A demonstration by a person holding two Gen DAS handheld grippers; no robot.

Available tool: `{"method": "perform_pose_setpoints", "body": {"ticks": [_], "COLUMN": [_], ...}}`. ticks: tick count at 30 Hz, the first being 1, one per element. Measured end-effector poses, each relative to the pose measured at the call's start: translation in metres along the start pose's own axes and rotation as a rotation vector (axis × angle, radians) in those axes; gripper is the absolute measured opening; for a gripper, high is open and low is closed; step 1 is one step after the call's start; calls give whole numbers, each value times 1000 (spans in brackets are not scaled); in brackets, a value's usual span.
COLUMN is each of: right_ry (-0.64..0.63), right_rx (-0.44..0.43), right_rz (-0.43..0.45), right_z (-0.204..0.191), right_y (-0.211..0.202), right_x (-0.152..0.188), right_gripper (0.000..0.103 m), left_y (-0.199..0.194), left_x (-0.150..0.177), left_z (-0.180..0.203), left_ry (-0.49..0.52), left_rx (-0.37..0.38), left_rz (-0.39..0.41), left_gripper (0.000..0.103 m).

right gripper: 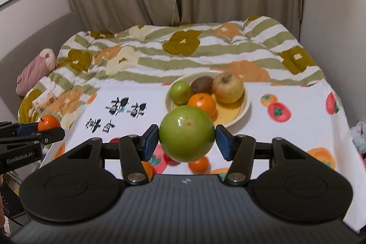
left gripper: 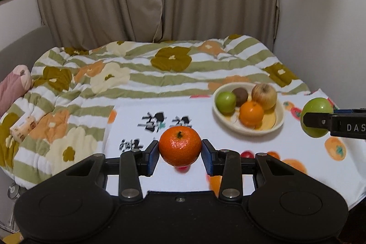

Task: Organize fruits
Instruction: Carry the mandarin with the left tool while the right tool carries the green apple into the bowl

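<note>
Left wrist: tangerine [left gripper: 180, 146] clamped in left gripper [left gripper: 180, 156], above cloth [left gripper: 297, 148].

Bowl [right gripper: 246, 104] on tablecloth [right gripper: 297, 136], before bed [right gripper: 205, 49]

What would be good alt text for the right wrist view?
The right tool holds a green apple above a fruit-print cloth. Just beyond it is a cream bowl of fruit; at far left, the left tool holds a tangerine.
</note>
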State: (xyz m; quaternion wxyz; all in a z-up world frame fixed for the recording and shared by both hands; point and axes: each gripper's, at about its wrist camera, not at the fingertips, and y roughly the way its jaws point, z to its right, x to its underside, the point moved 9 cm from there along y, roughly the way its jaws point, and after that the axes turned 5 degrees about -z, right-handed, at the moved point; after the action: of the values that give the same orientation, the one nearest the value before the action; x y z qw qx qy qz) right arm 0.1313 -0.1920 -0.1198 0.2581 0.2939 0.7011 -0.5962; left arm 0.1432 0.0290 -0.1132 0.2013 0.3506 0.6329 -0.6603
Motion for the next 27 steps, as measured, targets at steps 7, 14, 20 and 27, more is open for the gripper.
{"method": "perform_pose_setpoints", "body": {"ticks": [7, 14, 20, 27], "right_ry": [-33, -65, -96, -97], "right_rx": [-16, -49, -85, -117], "right_rz": [-2, -40, -83, -128], "right_z": [36, 71, 89, 103], "right_y": [11, 44, 83, 123], "right_x": [-22, -38, -44, -44], "right_gripper": [69, 69, 69, 69], "left_y": [12, 49, 95, 147], "left_x": [-29, -52, -61, -64], "left_z": [40, 74, 90, 101], "left_ry": [5, -5, -3, 13], "left_rx": [-1, -15, -42, -61], "left_rz": [16, -7, -49, -99], "left_gripper": [44, 44, 43, 43]}}
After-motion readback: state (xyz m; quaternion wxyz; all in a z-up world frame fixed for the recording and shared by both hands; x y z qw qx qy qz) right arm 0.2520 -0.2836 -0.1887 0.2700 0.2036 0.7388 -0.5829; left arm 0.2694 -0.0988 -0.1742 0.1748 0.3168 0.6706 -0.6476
